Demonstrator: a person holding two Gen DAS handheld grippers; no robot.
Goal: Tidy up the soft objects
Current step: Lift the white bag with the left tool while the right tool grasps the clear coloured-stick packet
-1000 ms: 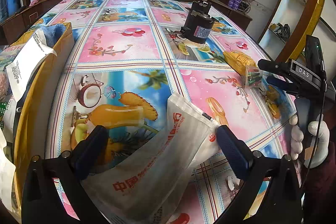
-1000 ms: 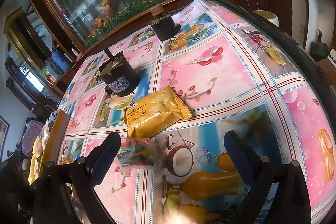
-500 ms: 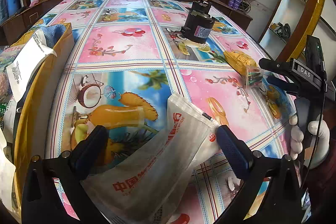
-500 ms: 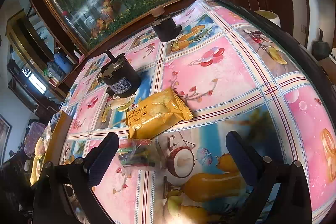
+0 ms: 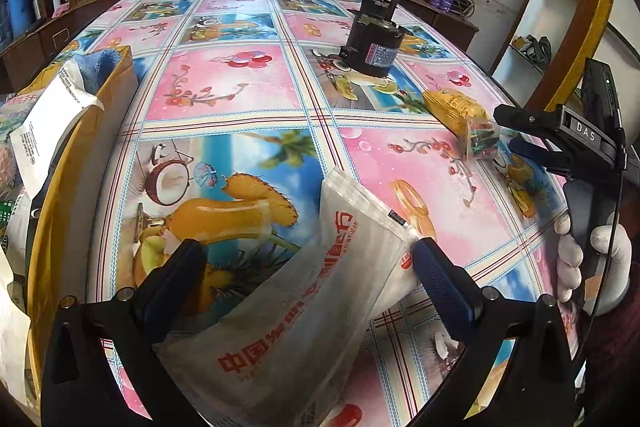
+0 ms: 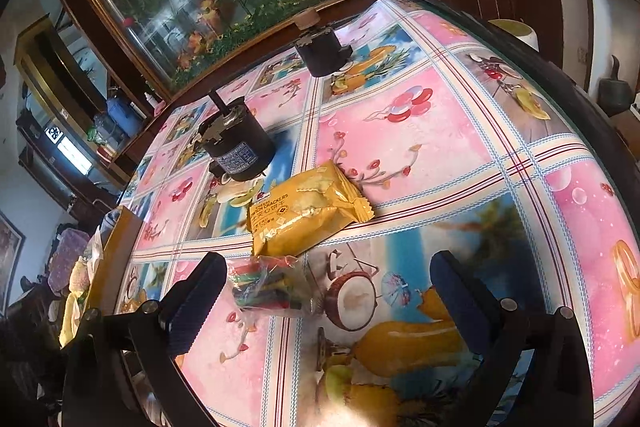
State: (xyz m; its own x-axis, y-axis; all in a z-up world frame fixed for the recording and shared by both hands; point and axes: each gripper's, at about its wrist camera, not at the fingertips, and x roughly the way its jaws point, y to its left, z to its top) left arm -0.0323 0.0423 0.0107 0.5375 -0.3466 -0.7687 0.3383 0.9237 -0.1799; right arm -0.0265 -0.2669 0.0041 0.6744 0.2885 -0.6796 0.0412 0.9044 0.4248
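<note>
1. Left gripper (image 5: 308, 269) is sitting wide open over a white plastic bag with red print (image 5: 304, 311); the bag is lying flat on the patterned tablecloth (image 5: 224, 87), running diagonally between both fingers, holding nothing
2. Right finger pad (image 5: 444, 287) is overlapping the bag's right edge; contact or just above, cannot tell. Left pad (image 5: 172, 279) is standing clear of the bag
3. Right gripper (image 6: 324, 291) is also spread wide, gripping nothing. A clear packet of coloured sticks (image 6: 268, 287) is lying just beside its left finger (image 6: 192, 299), inside the gap; touching or not is unclear
4. Yellow cracker packet (image 6: 304, 211) is lying just beyond the clear packet, edges overlapping or touching, ahead of the fingertips
5. Two black cylindrical motors are standing further back: one (image 6: 236, 143) near the crackers, another (image 6: 324, 53) towards the far edge
6. Yellow box (image 5: 60, 187) at the table's left side is holding a white bag (image 5: 48, 131) and a blue cloth (image 5: 96, 63); its contents are cut off by the frame
7. Left-wrist view is showing the right gripper from the side, held by a white-gloved hand (image 5: 592, 267), partly cropped
8. Bag's lower end is hidden behind the gripper body; print is only partly readable
</note>
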